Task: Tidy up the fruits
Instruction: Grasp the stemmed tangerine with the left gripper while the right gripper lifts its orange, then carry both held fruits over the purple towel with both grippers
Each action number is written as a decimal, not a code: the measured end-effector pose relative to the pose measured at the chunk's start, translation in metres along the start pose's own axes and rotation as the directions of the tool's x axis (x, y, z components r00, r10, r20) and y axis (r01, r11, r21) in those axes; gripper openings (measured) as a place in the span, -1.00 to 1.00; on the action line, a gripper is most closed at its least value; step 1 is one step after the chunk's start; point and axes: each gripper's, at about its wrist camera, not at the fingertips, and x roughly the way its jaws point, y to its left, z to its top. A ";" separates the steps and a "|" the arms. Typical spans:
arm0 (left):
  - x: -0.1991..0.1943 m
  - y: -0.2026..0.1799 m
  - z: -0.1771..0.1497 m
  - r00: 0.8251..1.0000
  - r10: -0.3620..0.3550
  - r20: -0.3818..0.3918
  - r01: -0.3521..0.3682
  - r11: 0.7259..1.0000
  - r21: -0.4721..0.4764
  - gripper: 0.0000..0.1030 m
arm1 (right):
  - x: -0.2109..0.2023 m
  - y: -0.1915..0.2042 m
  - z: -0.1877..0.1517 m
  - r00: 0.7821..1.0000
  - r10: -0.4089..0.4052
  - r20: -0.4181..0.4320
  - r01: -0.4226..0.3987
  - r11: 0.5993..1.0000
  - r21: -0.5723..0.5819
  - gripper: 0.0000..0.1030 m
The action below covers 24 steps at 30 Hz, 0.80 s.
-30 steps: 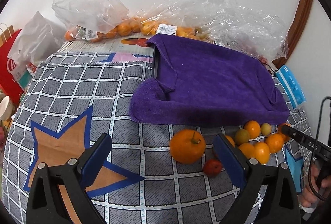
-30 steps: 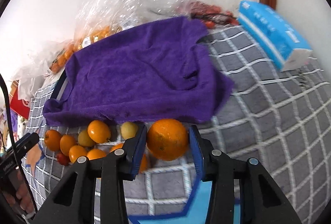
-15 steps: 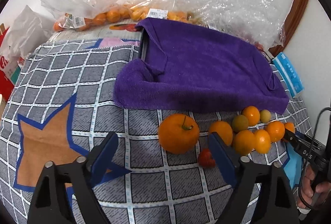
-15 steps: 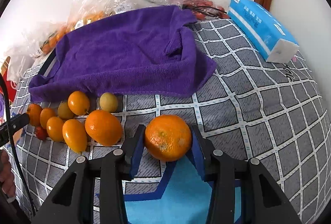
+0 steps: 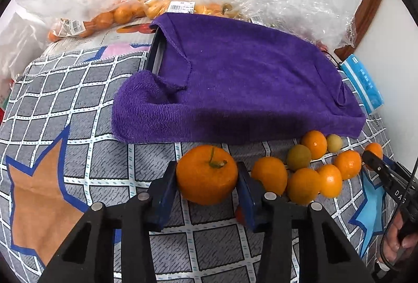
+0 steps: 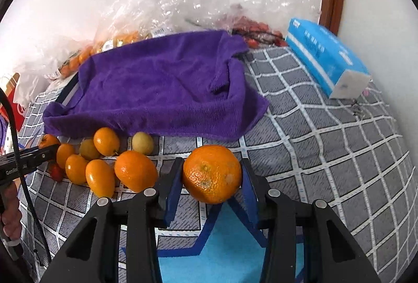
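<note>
A big orange with a green stem lies on the checked cloth in front of the purple towel. My left gripper has its jaws closing on this orange, and both blue pads touch its sides. My right gripper is shut on a second big orange, which it holds just above a blue star patch. Several small oranges and two greenish fruits lie in a cluster between the two grippers, which the left wrist view shows as the small fruit cluster.
The purple towel covers a dark tray. Clear plastic bags of oranges pile up along the back wall. A blue tissue pack lies at the right. A small red fruit sits by the cluster.
My left gripper came forward and down over the stemmed orange, and its jaws went from wide apart to touching the fruit. My right gripper kept hold of its orange.
</note>
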 end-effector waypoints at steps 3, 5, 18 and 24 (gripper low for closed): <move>-0.010 0.004 0.000 1.000 0.011 0.009 -0.011 1.000 -0.016 -0.20 | -0.010 0.001 0.002 1.000 0.001 0.015 -0.002 1.000 0.001 -0.18; -0.020 0.007 0.000 1.000 0.014 0.020 -0.014 1.000 -0.028 -0.20 | -0.016 0.002 0.003 1.000 0.003 0.023 -0.003 1.000 0.003 -0.18; -0.085 0.015 -0.002 0.994 -0.042 0.102 0.051 0.995 -0.089 -0.20 | -0.075 0.027 0.011 0.993 0.021 0.115 -0.019 1.000 -0.012 -0.18; -0.105 0.013 -0.004 0.990 -0.064 0.126 0.076 0.993 -0.091 -0.20 | -0.097 0.038 0.011 0.988 0.026 0.150 -0.022 0.999 -0.026 -0.18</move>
